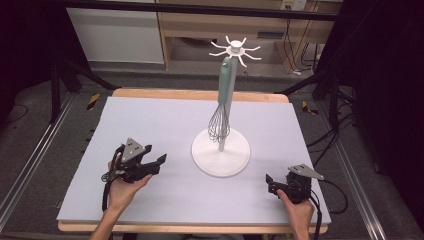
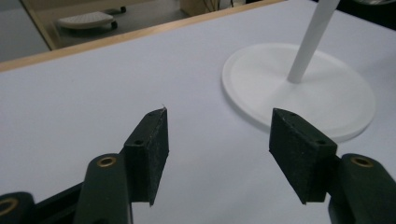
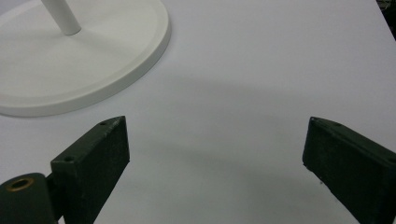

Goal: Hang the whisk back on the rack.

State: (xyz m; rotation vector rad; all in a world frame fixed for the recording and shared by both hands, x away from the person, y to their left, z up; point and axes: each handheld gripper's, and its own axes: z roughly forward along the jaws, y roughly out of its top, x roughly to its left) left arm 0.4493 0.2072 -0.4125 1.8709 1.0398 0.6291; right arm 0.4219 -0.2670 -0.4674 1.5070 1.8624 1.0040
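Covering wooden table (image 1: 200, 94): pale sheet (image 1: 150, 130); dark floor (image 1: 30, 130) around.

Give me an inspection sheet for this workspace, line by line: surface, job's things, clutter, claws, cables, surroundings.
Surface: pale mat on a wood-edged table.
Job's things: whisk with teal handle hangs from the white hook stand, head down by the pole.
Clutter: nothing seen.
Claws: left claw open, nothing between the jaws, near the stand's base; right claw open, empty, low over the mat.
Cables: one trails from each claw; more lie on the floor at right.
Surroundings: wooden furniture behind the table, dark frame bars at the sides.
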